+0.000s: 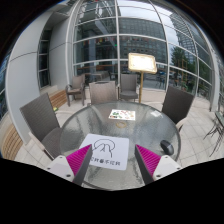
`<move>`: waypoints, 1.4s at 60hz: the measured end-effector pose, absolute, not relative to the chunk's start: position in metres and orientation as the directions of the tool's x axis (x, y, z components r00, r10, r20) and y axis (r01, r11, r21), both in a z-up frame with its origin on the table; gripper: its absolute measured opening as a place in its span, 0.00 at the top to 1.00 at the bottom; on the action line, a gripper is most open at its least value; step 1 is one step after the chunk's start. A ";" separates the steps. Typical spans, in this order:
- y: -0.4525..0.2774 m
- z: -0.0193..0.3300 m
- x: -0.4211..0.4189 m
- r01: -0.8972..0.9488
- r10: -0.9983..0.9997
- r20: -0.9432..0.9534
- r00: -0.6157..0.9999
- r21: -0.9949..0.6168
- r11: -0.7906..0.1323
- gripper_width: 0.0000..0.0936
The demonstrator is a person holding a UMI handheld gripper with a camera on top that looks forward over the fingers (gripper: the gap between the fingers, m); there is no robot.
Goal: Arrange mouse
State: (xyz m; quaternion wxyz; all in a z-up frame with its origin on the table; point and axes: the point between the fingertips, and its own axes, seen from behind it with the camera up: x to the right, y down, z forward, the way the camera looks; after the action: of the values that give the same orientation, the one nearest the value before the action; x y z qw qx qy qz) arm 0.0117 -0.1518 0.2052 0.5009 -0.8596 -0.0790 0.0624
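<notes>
Between your fingers point(111, 160), which stand apart and hold nothing, lies the white mouse mat point(104, 154); the mouse point(166, 148) sits just beyond the right finger near the glass worktop point(70, 128) rim, so a clumsy nudge could tip it off

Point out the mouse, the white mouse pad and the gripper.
mouse point(166, 148): gripper view, top of its dark shell, on the glass table.
white mouse pad point(104, 152): gripper view, middle of its white face.
gripper point(112, 163): gripper view, midway between its open fingertips.
</notes>
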 end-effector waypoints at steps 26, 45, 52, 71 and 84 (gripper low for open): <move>-0.132 0.024 0.232 -0.022 -0.059 0.029 0.998 -0.702 -0.712 0.10; -0.012 -0.010 0.307 0.025 -0.031 0.071 0.997 -0.674 -0.738 0.10; 0.027 -0.014 0.317 0.036 -0.010 0.065 0.998 -0.672 -0.740 0.09; 0.053 -0.018 0.327 -0.039 -0.058 0.007 0.998 -0.662 -0.748 0.51; 0.052 -0.017 0.326 -0.073 -0.100 0.009 0.995 -0.623 -0.779 0.68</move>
State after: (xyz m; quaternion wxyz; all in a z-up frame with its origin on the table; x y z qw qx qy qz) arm 0.3256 0.0519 -0.0174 0.3296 -0.9428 0.0457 -0.0206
